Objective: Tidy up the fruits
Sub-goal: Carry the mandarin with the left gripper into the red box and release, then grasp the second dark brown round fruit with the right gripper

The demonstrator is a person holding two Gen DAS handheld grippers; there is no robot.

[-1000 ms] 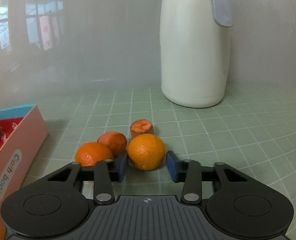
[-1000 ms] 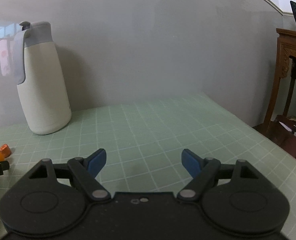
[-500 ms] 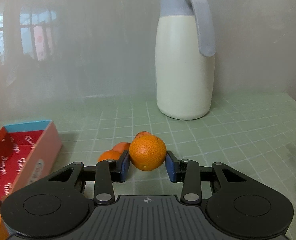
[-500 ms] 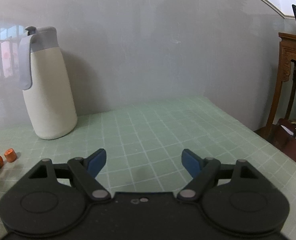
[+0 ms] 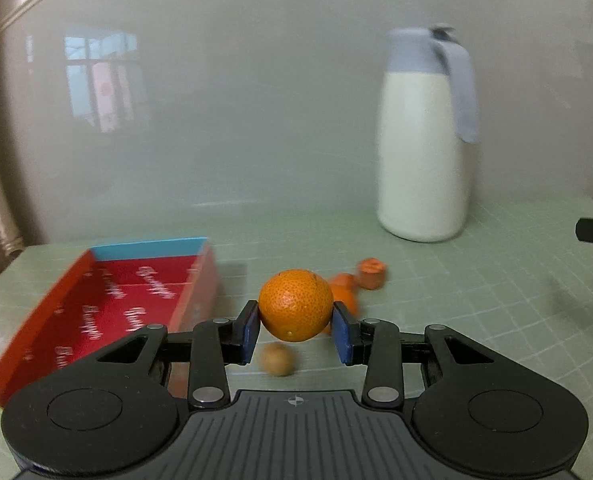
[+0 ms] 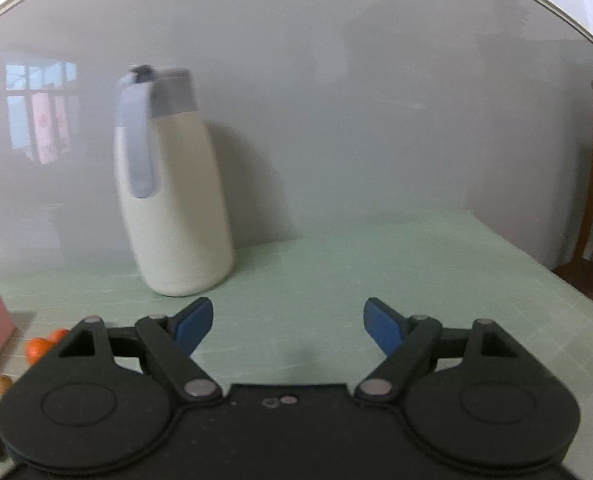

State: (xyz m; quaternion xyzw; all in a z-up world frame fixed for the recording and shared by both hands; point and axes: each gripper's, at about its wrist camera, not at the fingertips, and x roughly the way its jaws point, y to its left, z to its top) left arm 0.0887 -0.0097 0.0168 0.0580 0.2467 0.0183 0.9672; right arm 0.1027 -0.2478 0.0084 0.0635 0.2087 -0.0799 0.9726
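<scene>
Your left hand-held gripper (image 5: 296, 330) has lifted the orange (image 5: 295, 305) it clamps off the surface (image 5: 476, 288), ready for the red box (image 5: 108, 304); your right hand-held gripper (image 6: 288, 324) stays open.

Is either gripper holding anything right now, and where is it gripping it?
The left gripper holds an orange, pads pressed on its two opposite sides. The right gripper is open and holds nothing.

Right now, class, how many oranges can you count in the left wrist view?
2: one orange gripped by the left gripper, another orange partly hidden behind it on the table; more may be hidden.
</scene>
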